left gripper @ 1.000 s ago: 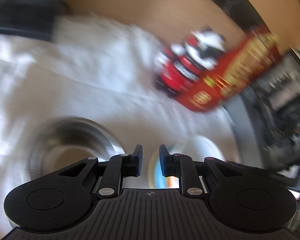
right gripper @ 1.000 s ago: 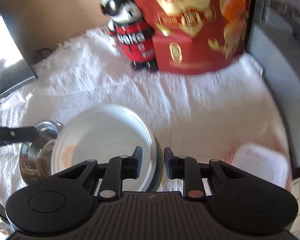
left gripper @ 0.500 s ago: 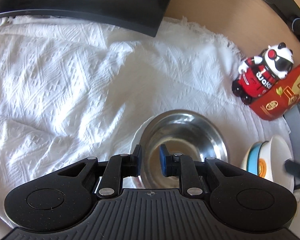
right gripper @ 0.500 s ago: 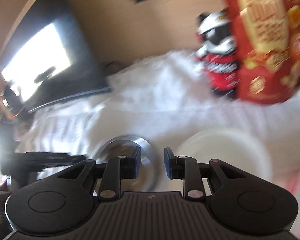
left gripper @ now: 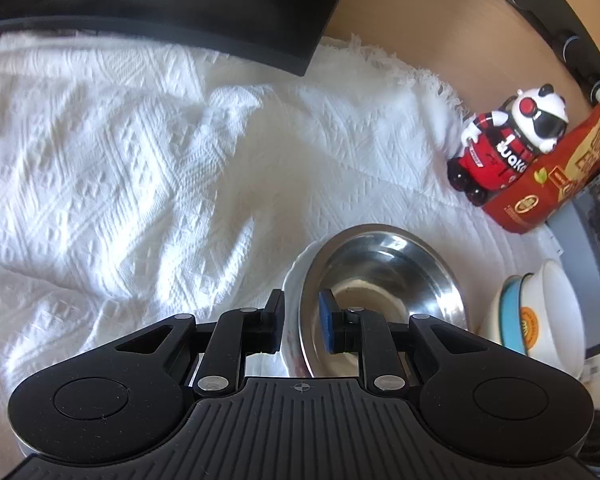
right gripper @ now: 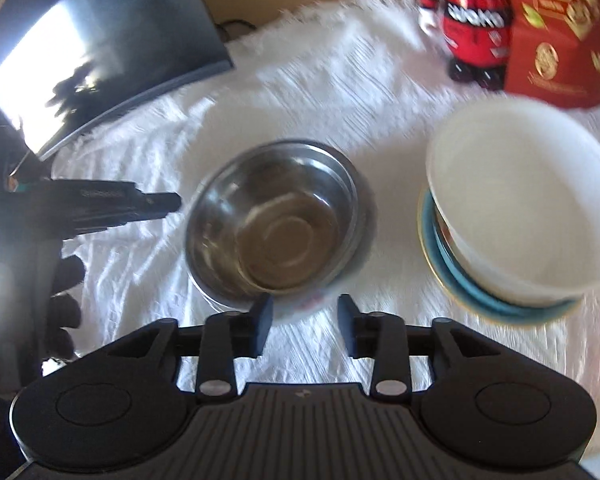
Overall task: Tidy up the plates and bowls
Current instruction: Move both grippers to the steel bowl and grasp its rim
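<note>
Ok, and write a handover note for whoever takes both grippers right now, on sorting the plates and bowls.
Left gripper: jaws narrowly apart, astride the near rim of the steel bowl; whether they pinch it is unclear.
Right gripper: jaws opening, nothing between them.
Things: the steel bowl sits in a white dish on the cloth; beside it the white bowl is nested on the blue dish.
Done: two nested stacks.
Left: probably joining or placing them; check the left grip first.
</note>
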Tool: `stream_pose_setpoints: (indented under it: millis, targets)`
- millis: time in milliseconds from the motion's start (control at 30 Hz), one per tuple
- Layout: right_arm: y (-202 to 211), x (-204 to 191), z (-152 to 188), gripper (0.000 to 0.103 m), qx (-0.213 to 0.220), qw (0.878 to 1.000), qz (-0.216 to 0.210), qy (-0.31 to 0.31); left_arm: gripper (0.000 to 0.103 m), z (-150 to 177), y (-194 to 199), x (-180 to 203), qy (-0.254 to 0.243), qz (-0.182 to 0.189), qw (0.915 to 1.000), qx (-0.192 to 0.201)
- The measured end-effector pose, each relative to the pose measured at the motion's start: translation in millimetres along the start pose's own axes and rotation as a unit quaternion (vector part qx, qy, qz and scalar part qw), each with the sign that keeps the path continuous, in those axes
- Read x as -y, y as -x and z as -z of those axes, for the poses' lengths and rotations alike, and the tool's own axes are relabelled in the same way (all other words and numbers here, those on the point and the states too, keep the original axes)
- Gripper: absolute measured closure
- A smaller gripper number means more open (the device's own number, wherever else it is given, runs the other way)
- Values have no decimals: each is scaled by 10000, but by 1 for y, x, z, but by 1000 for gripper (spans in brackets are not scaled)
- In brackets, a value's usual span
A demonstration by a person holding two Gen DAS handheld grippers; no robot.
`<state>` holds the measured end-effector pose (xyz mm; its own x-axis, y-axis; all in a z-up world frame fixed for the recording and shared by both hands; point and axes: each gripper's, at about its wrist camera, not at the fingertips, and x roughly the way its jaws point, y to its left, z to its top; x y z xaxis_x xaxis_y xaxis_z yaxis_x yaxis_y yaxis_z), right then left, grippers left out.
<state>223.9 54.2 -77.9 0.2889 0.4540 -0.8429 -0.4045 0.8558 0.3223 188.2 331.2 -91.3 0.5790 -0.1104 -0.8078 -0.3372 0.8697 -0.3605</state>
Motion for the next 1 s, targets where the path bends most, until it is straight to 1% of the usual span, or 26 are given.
stream_pose_setpoints:
  millis: [100,233,333,367,467,567,667,733,800,900,933,1000]
  targets:
    - [-5,2,5,64,-58,9997,-14,-238,83,-2,-2,-1,-61,-41,10000,-15]
    - [-18,5,8,59,-99,9980,-14,-631,83,-6,-7,0,-134,86,9999,-69]
    - [-29,5,10,58,-166,9965,14,-820,82,-10,-18,1,-173,-56,9997,-142]
    - [-32,5,9,58,-166,9961,28,-867,80,-11,-22,1,-193,-114,9996,-162]
    - [-40,4,8,58,-83,9942,36,-1072,68,-17,-32,0,-219,-125,9995,-166]
    - [-49,4,4,57,38,9909,64,-1343,67,-25,-40,0,-304,-43,9995,-111]
    - [-64,6,-2,57,-4,9875,206,-1562,65,-33,-48,1,-286,111,9994,-155]
    - [-74,7,-4,57,-81,9862,270,-1633,65,-35,-51,2,-320,165,9992,-193]
    - [-80,9,-5,57,-177,9860,216,-1647,66,-34,-53,5,-468,217,9983,-273]
    - [-89,8,-4,60,-339,9878,208,-1506,65,-30,-63,6,-618,92,9964,-567]
    - [-91,7,-5,63,-357,9883,186,-1469,62,-28,-66,6,-627,57,9959,-645]
    - [-91,5,-7,62,-364,9894,206,-1392,56,-26,-69,3,-612,0,9958,-681]
